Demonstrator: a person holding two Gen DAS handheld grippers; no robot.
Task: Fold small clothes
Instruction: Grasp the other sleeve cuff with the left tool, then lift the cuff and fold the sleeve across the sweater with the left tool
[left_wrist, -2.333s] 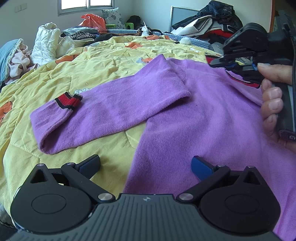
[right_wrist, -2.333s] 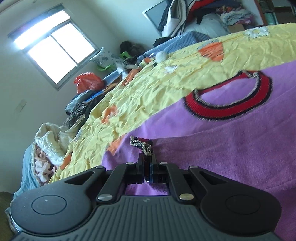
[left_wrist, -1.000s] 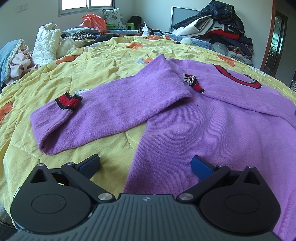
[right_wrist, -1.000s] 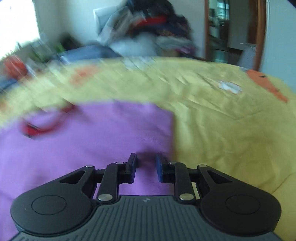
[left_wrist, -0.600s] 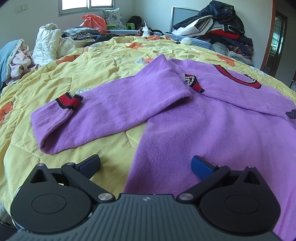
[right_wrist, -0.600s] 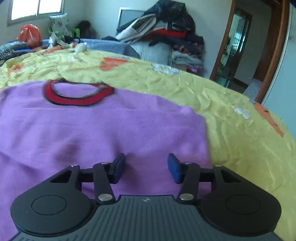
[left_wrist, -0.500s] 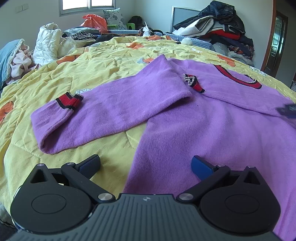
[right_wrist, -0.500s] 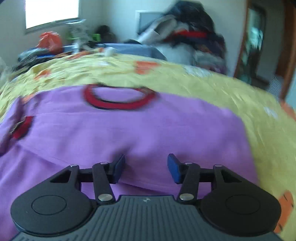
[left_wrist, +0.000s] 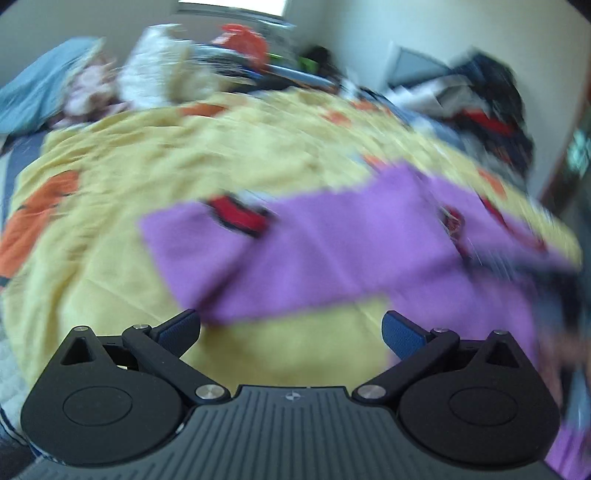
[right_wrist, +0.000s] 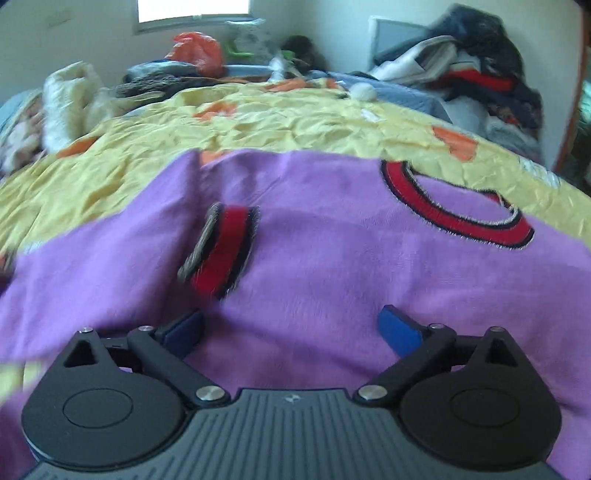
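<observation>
The left wrist view was smeared: the sweater (left_wrist: 332, 251) and clothes pile (left_wrist: 480, 110) lacked detail, and a dark shape (left_wrist: 546, 280) at right was unidentifiable. The right wrist view cut the sweater's hem off.

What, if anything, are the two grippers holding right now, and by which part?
Nothing: the left gripper and the right gripper are both open over the purple sweater.

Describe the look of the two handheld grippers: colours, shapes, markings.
The left gripper and the right gripper look alike: a grey ribbed body bearing a small round emblem, two black round housings, black linkage arms with silver pins, and blue pads on the fingertips. No cables show.
</observation>
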